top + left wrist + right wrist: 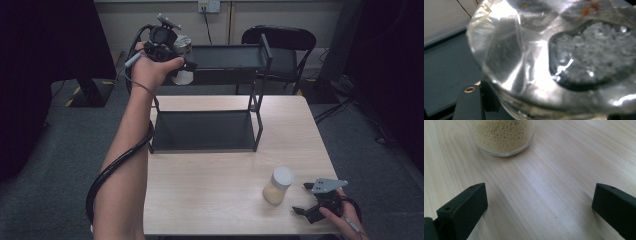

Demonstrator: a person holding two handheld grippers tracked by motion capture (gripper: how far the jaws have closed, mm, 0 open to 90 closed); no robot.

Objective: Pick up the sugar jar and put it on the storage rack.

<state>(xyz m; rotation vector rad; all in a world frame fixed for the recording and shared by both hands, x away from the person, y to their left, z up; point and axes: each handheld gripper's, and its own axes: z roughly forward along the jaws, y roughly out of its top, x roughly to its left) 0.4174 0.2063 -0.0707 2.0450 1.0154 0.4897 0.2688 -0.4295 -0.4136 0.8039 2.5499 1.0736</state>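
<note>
The person's left arm reaches forward and up, lifting the left gripper [172, 60] to the left end of the black metal two-tier shelf [227, 57] at its upper tier. Its jaws are clamped on a clear jar with a silver lid [181, 62] holding white powder; in the left gripper view the clear jar [554, 57] sits tilted and close, white granules visible through the glass. The right hand rests low at the near right corner of the light wooden table [225, 200], the right gripper [305, 198] with jaws wide apart, pointing at a clear jar of small yellow grains with a white lid [278, 185], which stands just beside it. No readable label shows
</note>
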